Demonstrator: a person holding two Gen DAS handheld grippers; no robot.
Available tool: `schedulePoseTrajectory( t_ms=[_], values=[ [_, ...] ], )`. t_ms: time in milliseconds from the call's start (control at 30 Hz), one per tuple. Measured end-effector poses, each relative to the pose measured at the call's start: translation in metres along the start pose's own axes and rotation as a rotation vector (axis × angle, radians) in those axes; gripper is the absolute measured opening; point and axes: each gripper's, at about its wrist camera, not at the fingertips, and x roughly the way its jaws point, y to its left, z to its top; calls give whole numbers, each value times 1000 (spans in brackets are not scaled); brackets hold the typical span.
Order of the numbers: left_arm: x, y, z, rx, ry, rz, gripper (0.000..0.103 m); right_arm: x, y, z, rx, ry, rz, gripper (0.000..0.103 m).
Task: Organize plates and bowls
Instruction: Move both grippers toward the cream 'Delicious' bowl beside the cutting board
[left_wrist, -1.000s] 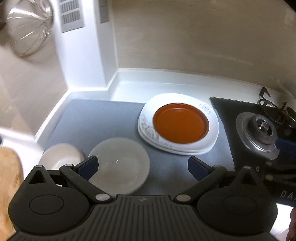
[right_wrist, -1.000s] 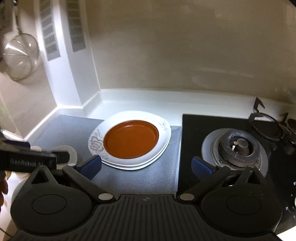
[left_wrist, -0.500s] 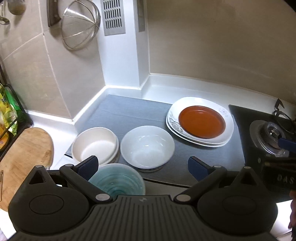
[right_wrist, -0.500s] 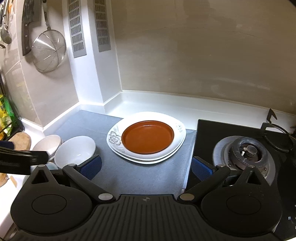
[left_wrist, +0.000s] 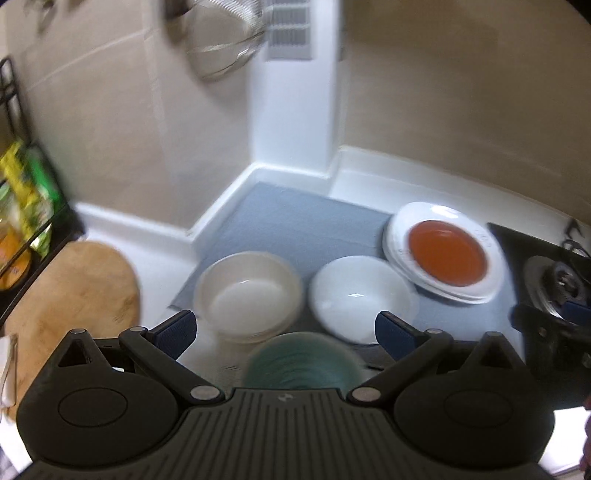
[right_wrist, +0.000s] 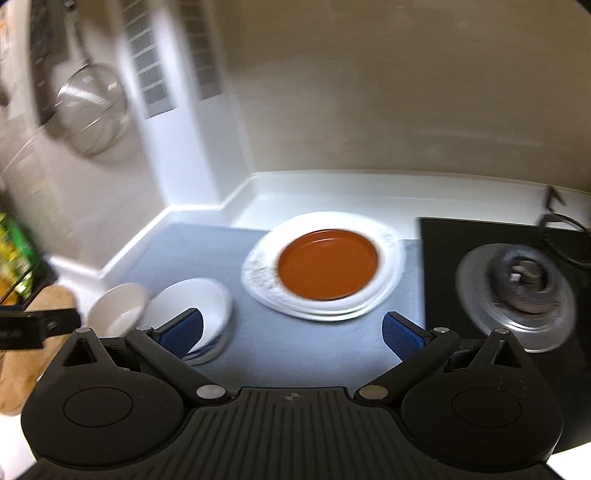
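On the left of the grey mat (left_wrist: 295, 221) sits the cream bowl (left_wrist: 249, 295), the white bowl (left_wrist: 364, 297) just beside it, and the teal bowl (left_wrist: 303, 363) nearest of all, directly below the left gripper (left_wrist: 284, 328), whose jaws are spread wide and hold nothing. Farther right lies the orange plate (right_wrist: 328, 264) on the white plates (right_wrist: 389, 254) (already stacked, it seems), straight ahead of the right gripper (right_wrist: 291, 334), likewise spread and empty. I judge the bowls the left hand's work, being nearer to it.
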Motion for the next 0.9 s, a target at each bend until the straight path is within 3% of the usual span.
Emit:
schedulePoseTrajectory(
  t_ms=[233, 400, 600, 900],
  values=[
    [25, 64, 0, -119, 61, 72, 103, 14, 62, 10, -120, 3, 82, 103],
    [40, 93, 5, -146, 81, 95, 103, 34, 99, 25, -157, 21, 115, 103],
    [64, 107, 13, -157, 149, 54, 103, 69, 130, 44, -174, 106, 127, 103],
    [109, 110, 19, -233, 246, 59, 103, 134, 161, 72, -338, 145, 137, 103]
  ],
)
